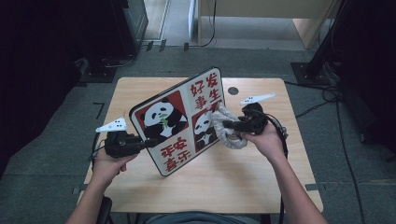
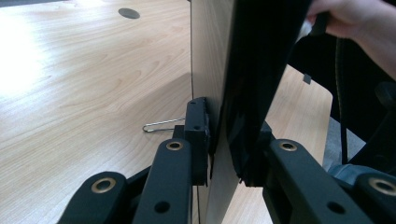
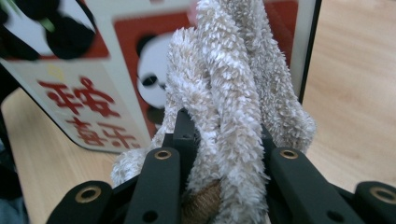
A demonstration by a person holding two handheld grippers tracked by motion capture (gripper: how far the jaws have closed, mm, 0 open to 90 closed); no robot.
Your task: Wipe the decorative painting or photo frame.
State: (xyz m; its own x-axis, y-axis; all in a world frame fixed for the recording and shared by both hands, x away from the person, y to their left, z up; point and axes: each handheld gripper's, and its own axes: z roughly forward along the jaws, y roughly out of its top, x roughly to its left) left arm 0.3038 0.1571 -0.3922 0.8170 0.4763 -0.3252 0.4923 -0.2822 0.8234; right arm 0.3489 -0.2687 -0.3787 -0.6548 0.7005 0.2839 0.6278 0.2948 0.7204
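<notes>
High view: wooden table (image 1: 261,177) on grey carpet. A person's two forearms come in from the near edge. The left gripper (image 1: 148,143) is closed on the left edge of a square panda board (image 1: 180,119), which is lifted off the table and tilted, its printed face toward the camera; red and white quarters, pandas and red characters. The right gripper (image 1: 225,124) has its jaws clamped on a beige fluffy cloth (image 1: 227,128), and the cloth lies against the board's right side, over the lower right panda. A round dark hole (image 1: 233,90) sits in the table's far part, right of the board.

Left gripper view: the two black jaws stand narrow, pinching the board (image 2: 219,70) edge-on between the pads; plain pale back at left, dark face at right. A thin wire clip (image 2: 161,125) lies on the tabletop just left of the jaws. The other hand (image 2: 359,23) shows at the far upper right.

Right gripper view: jaws narrow, squeezed on a thick fold of the cloth (image 3: 233,93), which bunches upward between them. Behind it the board's printed face (image 3: 93,93), slightly blurred; cloth touching it near the right edge
</notes>
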